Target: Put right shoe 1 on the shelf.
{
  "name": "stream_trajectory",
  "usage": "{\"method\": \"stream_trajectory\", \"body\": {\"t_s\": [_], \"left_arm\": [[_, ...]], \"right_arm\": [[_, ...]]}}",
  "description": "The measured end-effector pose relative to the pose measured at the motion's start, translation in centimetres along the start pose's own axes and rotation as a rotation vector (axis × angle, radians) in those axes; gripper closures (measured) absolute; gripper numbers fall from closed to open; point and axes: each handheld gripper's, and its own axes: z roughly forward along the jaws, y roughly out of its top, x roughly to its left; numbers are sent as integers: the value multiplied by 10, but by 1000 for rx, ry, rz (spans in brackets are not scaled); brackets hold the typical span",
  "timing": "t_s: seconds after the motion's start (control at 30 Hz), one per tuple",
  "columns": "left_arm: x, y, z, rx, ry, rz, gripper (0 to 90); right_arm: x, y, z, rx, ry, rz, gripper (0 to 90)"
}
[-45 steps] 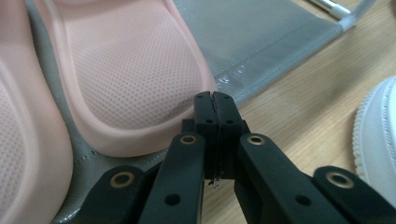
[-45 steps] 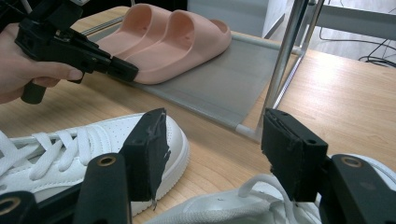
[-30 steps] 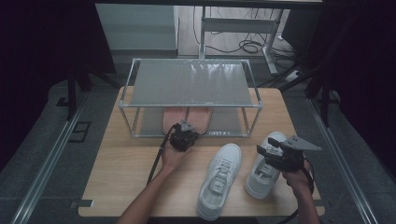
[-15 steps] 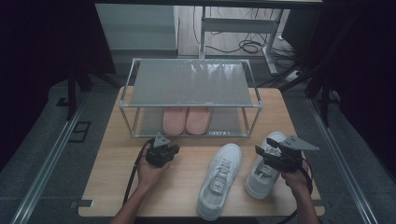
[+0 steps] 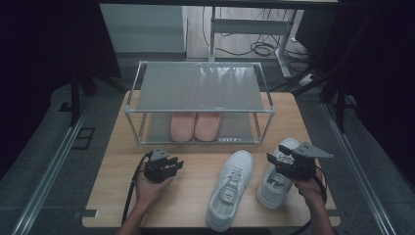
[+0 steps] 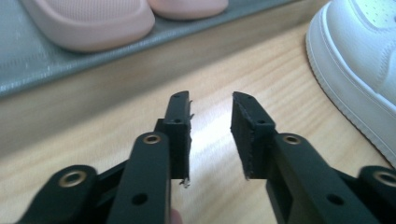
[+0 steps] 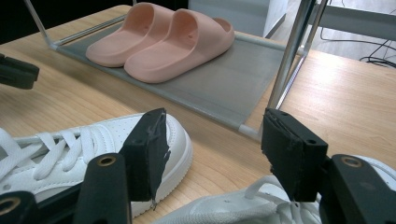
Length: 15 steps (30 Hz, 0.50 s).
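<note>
A pair of pink slippers [image 5: 195, 126] lies side by side on the lower shelf of a metal rack [image 5: 200, 85]. My left gripper [image 5: 175, 164] hovers over the table in front of the rack's left half, pointing right. Its jaws have just been opening, and they stand apart with nothing between them [image 6: 210, 100]. Two white sneakers lie on the table, one in the middle [image 5: 230, 188] and one at the right [image 5: 274, 183]. My right gripper [image 5: 274, 159] is open just above the right sneaker [image 7: 243, 205], its pads [image 7: 149, 140] off it.
The wooden table [image 5: 117, 196] has free room at its left front and to the right of the rack. The rack's top shelf is bare. In the right gripper view the rack's post [image 7: 292, 51] stands ahead, with the middle sneaker [image 7: 93, 140] at the left.
My left gripper has drawn back from the rack's lower shelf toward the person and to the left, and its jaws have opened. The slippers stay on the shelf. The right gripper has not moved.
</note>
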Motion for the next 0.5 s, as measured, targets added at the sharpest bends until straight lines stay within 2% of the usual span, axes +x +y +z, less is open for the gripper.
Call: {"method": "stream_trajectory", "body": {"t_s": [0.27,0.37,0.5], "left_arm": [[-1,-5,-16,40,-12,17,613],[-1,-7,-21,50,-4,27,599],[3,-12,-26,60,-1,8,573]], "right_arm": [[0,0,-1,-3,0,1,410],[-1,0,-2,-4,-2,2,410],[0,1,-2,-4,-1,0,409]]}}
